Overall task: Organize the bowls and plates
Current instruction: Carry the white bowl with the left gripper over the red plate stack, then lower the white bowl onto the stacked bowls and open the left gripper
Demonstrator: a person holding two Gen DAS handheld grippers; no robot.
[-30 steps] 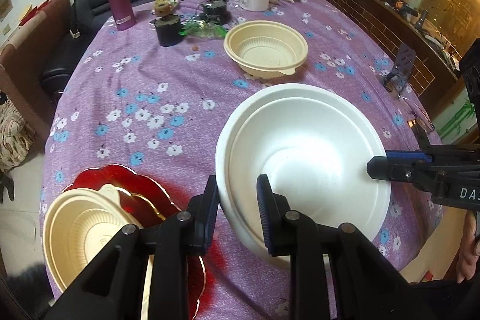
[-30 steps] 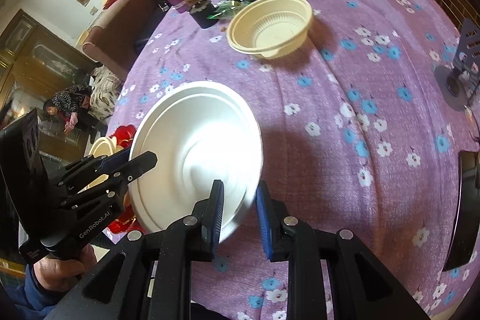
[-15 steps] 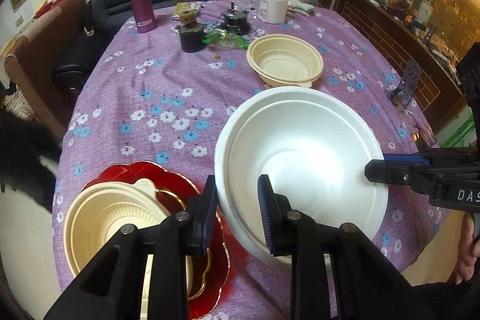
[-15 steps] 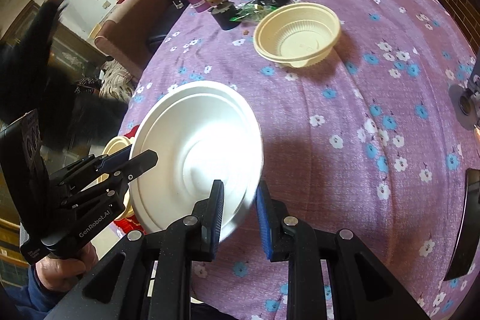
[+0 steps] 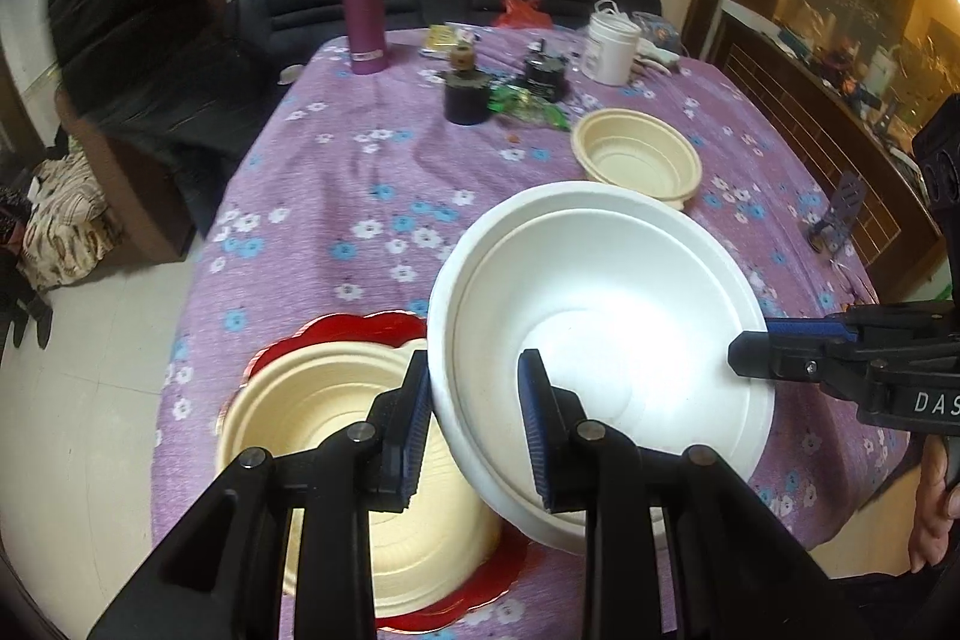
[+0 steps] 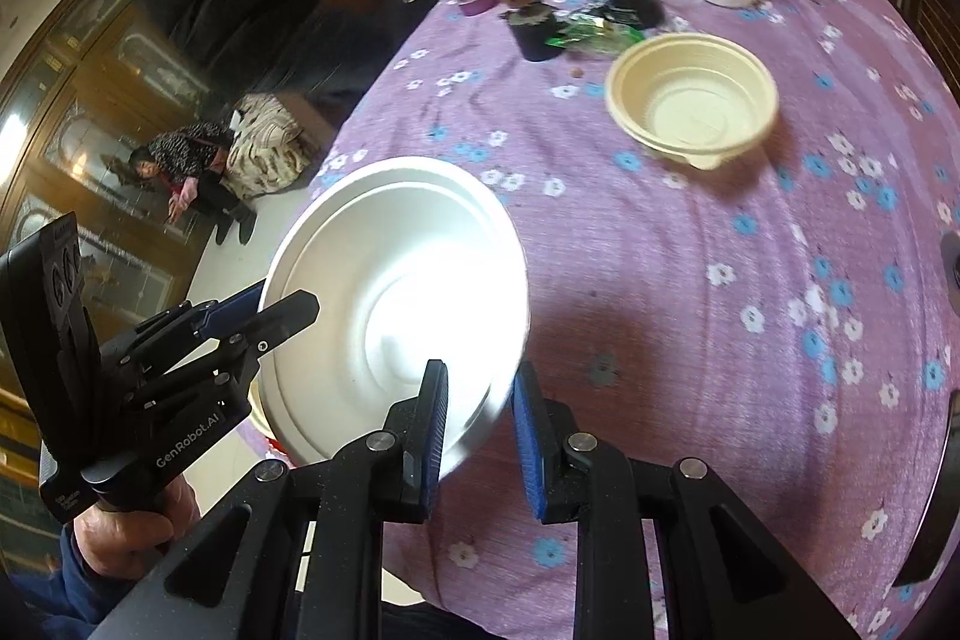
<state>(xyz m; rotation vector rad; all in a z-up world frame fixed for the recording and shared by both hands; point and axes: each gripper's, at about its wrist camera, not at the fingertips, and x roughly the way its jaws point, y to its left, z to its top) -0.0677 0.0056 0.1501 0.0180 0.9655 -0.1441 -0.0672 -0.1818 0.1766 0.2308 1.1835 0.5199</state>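
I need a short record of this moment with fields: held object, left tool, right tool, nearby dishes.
held object: large white foam bowl, lifted and tilted
left tool: shut on the bowl's near rim
right tool: shut on the opposite rim
below left: cream plastic bowl resting on red scalloped plate
farther: second cream plastic bowl alone on purple floral tablecloth

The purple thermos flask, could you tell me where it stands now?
The tall purple thermos flask stands upright at the table's far left, left of the small black pot.
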